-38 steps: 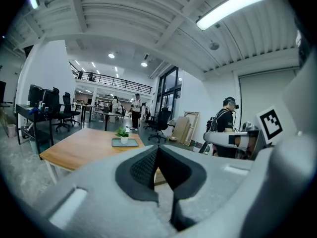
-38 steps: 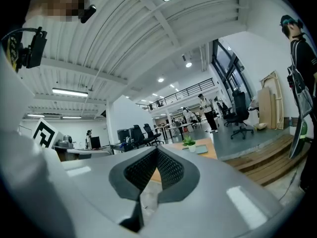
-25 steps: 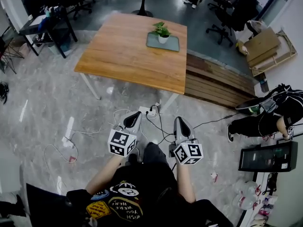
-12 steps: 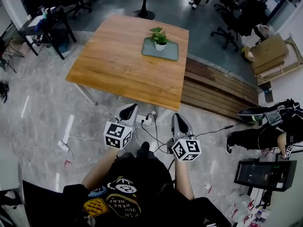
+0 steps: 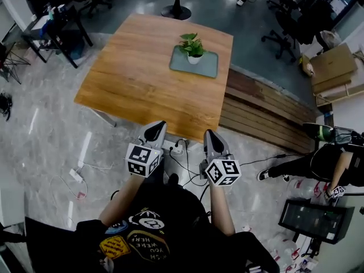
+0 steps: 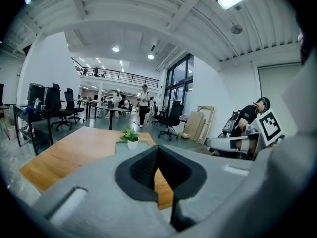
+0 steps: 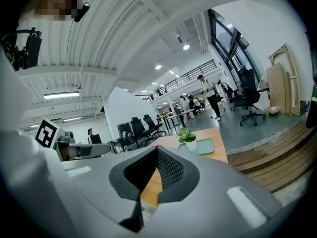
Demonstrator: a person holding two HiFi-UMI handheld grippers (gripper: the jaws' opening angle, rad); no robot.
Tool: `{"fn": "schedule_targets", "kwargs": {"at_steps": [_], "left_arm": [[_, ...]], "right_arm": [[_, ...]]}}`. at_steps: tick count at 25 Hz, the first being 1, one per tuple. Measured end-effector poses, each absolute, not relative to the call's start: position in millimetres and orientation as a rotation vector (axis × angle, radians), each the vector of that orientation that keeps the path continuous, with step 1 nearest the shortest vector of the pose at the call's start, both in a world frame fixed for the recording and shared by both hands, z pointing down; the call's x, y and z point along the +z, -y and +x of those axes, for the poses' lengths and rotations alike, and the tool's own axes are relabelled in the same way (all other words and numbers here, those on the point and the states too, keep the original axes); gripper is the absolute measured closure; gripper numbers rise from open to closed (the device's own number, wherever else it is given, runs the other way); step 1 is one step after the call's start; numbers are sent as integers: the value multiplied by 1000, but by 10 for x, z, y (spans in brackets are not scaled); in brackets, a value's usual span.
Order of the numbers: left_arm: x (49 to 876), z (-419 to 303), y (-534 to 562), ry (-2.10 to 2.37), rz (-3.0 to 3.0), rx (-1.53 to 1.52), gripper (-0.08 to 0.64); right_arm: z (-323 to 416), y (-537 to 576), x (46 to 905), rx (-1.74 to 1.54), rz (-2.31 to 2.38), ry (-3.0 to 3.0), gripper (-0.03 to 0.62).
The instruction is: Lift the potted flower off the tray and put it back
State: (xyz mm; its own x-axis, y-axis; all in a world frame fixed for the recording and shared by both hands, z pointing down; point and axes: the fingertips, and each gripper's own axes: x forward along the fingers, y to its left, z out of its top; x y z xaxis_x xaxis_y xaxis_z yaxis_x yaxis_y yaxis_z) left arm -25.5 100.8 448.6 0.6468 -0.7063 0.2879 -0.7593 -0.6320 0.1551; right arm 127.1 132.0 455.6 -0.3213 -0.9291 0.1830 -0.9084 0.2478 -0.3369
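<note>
Left gripper (image 5: 154, 131), right gripper (image 5: 209, 135): fingers (image 6: 143, 170) closed, empty. Potted flower (image 5: 194, 48) on tray (image 5: 209, 68) at their 12 o'clock. Table (image 5: 136, 78) near edge partly hidden behind them.

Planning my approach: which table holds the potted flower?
The wooden table: the potted flower stands on its grey tray; the dark desk at left has none.

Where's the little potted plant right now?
In the head view, the potted flower stands on the grey tray, near the far right corner of the wooden table.
</note>
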Motion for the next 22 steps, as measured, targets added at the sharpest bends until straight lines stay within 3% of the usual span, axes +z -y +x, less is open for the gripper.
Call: {"fn": "schedule_targets", "kwargs": {"at_steps": [8,16,22], "left_arm": [[4649,-62,248,1077,2702,261,557],[5121,118,1550,974,2788,213,557],[5627,435,2264,1016,2749,219,557]], "right_arm": [[1275,-49,4929,-565,-1852,-2430,592],[1173,1327,5232,-413,-1940,-2414,592],[1323,2103,5821,-477,-1947,-2421,592]]}}
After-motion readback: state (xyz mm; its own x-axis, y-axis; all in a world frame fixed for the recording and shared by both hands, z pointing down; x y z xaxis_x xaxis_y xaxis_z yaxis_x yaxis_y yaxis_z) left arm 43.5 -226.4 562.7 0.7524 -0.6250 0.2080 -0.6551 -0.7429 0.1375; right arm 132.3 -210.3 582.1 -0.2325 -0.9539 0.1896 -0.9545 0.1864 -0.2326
